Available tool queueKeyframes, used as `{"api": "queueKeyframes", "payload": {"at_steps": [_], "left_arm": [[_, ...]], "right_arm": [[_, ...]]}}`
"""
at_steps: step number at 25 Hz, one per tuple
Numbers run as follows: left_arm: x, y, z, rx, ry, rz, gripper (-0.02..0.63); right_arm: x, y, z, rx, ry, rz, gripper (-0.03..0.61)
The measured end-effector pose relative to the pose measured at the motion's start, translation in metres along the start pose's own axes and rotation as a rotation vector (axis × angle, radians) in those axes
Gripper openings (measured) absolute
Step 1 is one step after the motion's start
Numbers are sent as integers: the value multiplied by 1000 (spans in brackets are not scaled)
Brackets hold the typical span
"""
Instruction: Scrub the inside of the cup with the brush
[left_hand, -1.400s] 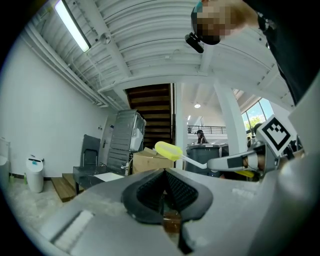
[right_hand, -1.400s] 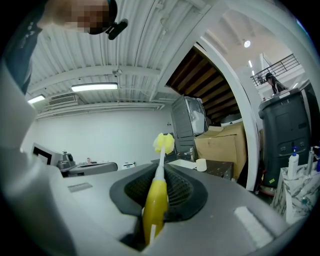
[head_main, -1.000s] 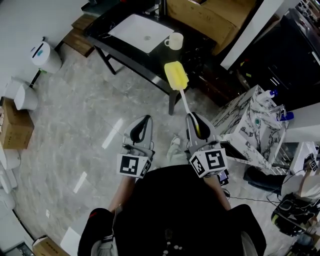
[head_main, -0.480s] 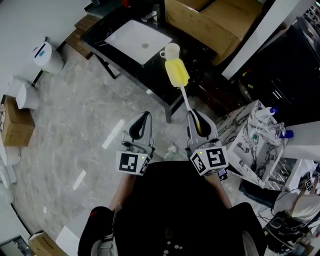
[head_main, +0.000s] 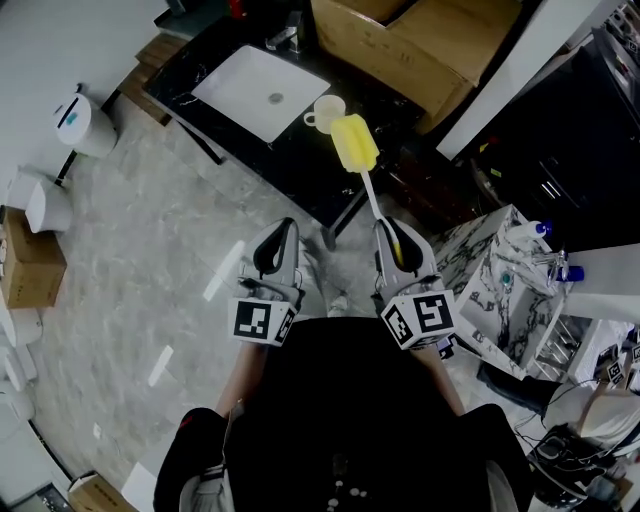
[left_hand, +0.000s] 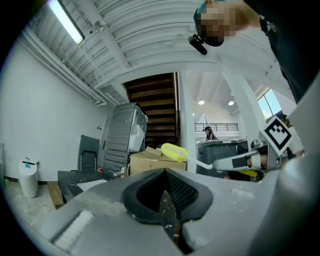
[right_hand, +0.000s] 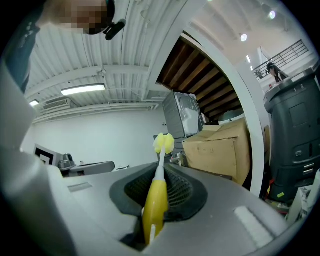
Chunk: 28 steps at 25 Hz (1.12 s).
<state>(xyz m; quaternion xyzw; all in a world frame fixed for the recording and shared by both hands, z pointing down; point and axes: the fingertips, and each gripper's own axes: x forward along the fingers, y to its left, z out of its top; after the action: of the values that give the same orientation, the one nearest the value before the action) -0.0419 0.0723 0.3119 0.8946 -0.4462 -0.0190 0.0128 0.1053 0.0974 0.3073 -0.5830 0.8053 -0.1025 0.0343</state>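
A cream cup (head_main: 326, 111) with a handle stands on the dark table (head_main: 300, 165), just right of a white basin (head_main: 258, 91). My right gripper (head_main: 388, 236) is shut on the yellow handle of a brush (right_hand: 155, 200). The brush's white stem carries a yellow sponge head (head_main: 353, 143) that hangs over the table close to the cup. That sponge head (left_hand: 174, 151) also shows in the left gripper view. My left gripper (head_main: 279, 244) is shut with nothing in it, level, short of the table's near edge.
Cardboard boxes (head_main: 420, 45) stand behind the table. A marbled cabinet (head_main: 500, 270) with bottles is at the right. A white bin (head_main: 75, 120) and small boxes (head_main: 30, 262) sit on the grey floor at the left.
The table, basin and cup have slid left and nearer in the head view. The sponge head now hangs beside the cup, over the table. Both grippers kept their grip.
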Motion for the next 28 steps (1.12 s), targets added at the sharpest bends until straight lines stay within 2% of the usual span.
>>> {"api": "queueKeyframes", "payload": {"at_steps": [6,15,20,24,28], "left_arm": [[48,15,-3,-5,1,-69,2],[128,62,-5,-27,10,-143,2],[167,80,-5,-20,12,-210,2],[192,95,-17,-12,65,-266,2],[214,106,-25,-24,74,-323,2]], "right_arm": [[34,-25,5,0,2,-61,41],[103,-55,15,-3,28,-137,41],[137,-67,22,0,36,-180,41],[162,-75,24,4,38,-218,41],[189,-80,23,9,38,-251,41]]}}
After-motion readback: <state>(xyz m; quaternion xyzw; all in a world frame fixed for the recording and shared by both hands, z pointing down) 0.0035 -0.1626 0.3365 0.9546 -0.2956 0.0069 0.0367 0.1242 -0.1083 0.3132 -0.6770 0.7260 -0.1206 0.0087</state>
